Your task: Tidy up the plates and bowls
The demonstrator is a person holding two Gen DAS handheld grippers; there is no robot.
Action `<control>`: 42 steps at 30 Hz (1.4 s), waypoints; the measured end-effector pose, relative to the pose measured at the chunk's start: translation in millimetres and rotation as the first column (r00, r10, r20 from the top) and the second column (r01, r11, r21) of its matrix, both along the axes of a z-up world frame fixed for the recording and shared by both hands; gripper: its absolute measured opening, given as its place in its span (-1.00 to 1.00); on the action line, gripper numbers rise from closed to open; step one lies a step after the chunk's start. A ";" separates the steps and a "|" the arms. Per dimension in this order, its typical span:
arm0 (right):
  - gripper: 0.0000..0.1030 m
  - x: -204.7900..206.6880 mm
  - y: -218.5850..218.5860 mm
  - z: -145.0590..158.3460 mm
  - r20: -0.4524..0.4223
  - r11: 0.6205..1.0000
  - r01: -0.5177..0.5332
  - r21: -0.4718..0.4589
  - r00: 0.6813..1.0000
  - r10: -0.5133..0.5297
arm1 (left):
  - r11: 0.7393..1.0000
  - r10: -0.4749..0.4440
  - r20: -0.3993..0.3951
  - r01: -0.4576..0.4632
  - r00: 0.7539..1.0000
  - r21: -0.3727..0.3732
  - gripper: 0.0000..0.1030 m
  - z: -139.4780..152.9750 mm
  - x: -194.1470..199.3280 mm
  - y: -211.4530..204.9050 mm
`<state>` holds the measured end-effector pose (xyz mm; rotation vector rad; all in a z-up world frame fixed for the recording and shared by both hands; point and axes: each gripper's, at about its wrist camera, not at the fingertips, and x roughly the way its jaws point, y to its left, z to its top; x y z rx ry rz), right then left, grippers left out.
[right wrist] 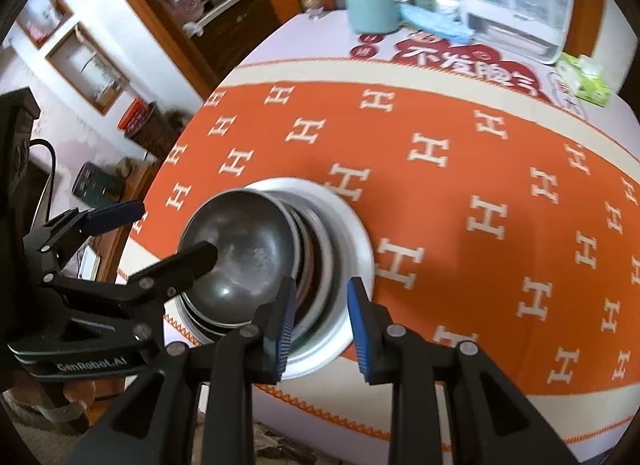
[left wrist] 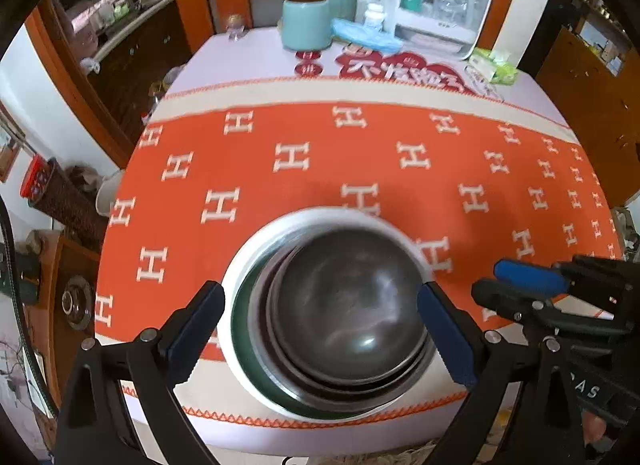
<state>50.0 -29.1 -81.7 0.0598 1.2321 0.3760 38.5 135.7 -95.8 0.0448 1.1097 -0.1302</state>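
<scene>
A stack of dishes stands near the front edge of the table. A dark bowl (left wrist: pixel 348 297) (right wrist: pixel 240 249) sits on top, nested in steel bowls (left wrist: pixel 256 345) (right wrist: pixel 320 249). All of them rest in a white plate (left wrist: pixel 240 265) (right wrist: pixel 356 233). My left gripper (left wrist: pixel 322 329) (right wrist: pixel 160 233) hangs above the stack, open wide, with its fingers on either side of the dark bowl and not touching it. My right gripper (right wrist: pixel 320 325) (left wrist: pixel 504 285) is over the stack's right rim. Its jaws stand a little apart and nothing is pressed between them.
An orange cloth (left wrist: pixel 320 153) with white H marks covers the table. At the back stand a teal canister (left wrist: pixel 306 23), a white plastic cabinet (left wrist: pixel 436 1), a blue bag (left wrist: pixel 360 35) and a green tissue pack (left wrist: pixel 496 65). The table's front edge (left wrist: pixel 320 421) lies just below the stack.
</scene>
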 end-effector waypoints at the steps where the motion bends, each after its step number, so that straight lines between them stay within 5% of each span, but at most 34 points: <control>1: -0.48 -2.2 -4.6 4.0 0.013 1.000 0.013 -0.005 1.000 -0.013 | 1.000 0.001 0.021 -0.001 1.000 0.005 0.87 6.1 -0.8 -4.6; 10: -0.48 -20.7 -51.3 47.3 0.145 0.992 0.116 -0.051 0.984 -0.107 | 0.999 0.038 0.146 -0.036 0.989 -0.016 0.87 55.6 -15.0 -48.4; 21: -0.03 -42.5 -108.6 90.1 0.274 0.972 0.235 -0.020 0.936 -0.221 | 0.999 0.049 0.212 -0.045 0.976 -0.024 0.88 87.0 -37.6 -98.1; 42: -0.01 -66.2 -144.4 100.6 0.294 0.974 0.224 -0.024 0.933 -0.207 | 0.995 0.082 0.239 -0.091 0.968 0.026 0.88 99.3 -68.9 -137.9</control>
